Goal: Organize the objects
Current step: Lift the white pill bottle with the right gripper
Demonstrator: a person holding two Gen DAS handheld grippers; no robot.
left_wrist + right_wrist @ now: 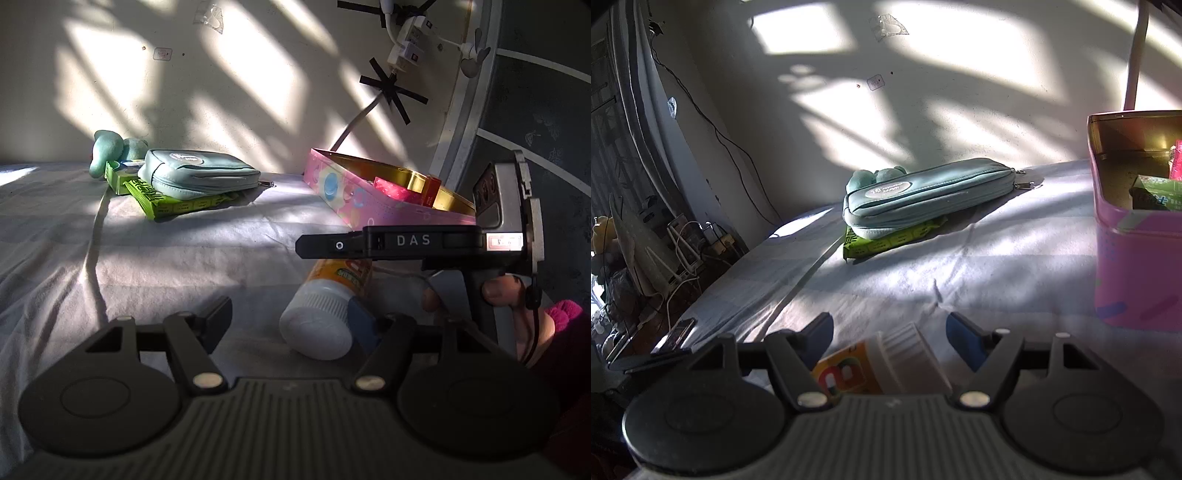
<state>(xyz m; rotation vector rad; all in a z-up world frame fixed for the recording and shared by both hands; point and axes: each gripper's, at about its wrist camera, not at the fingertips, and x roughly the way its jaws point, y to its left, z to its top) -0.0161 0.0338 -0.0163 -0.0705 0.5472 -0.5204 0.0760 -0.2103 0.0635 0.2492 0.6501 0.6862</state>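
Observation:
A bottle (317, 321) with a white cap and an orange label lies on its side on the pale sheet. My left gripper (290, 310) is open around the cap, with its right pad close beside the cap and its left finger well clear. My right gripper (306, 246), seen side-on in a person's hand, hovers just above the bottle. In the right wrist view the bottle (886, 362) lies low between the fingers of my open right gripper (890, 321), and neither pad touches it. A pink tin (369, 206) with a gold inside holds a pink item and a red box.
A teal pouch (199, 173) rests on a green packet (173, 205), with a green box (118, 181) and a teal plush toy (107, 147) behind it by the wall. The pink tin (1137, 266) stands at the right. A phone (677, 334) and cables sit past the bed's left edge.

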